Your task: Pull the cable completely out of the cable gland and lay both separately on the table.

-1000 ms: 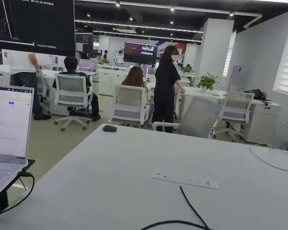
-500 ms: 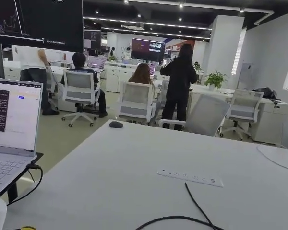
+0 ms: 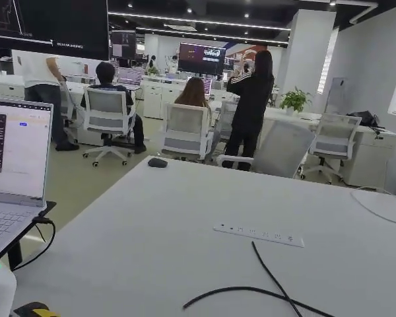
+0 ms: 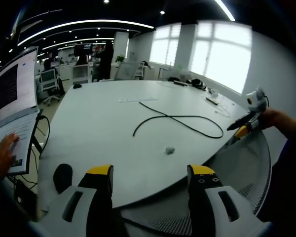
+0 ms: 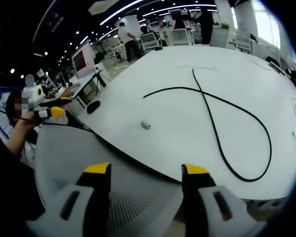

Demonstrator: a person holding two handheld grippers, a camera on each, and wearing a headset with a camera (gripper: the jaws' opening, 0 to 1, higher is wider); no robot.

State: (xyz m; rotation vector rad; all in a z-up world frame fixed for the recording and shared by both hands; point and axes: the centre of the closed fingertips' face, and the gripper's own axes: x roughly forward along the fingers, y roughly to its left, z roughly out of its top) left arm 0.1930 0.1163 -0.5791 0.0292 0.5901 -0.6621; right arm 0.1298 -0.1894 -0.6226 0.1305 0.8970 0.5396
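- Left claw (image 4: 150,170): jaws apart, nothing between them. It was held off the near edge of the surface (image 4: 89,123), above a mesh chair (image 4: 246,168).
- Right claw (image 5: 145,170): jaws apart, likewise empty, also off the near edge.
- Cable (image 4: 170,117): black, lay loose in a crossed loop mid-surface, free of the gland.
- Cable gland (image 4: 170,149): small, pale, lay alone between the cable loop and the near edge, not touching the cable.
- Power strip (image 3: 259,234) lay beyond the cable toward the far edge.
- Laptop (image 3: 13,158) stood by the left edge.
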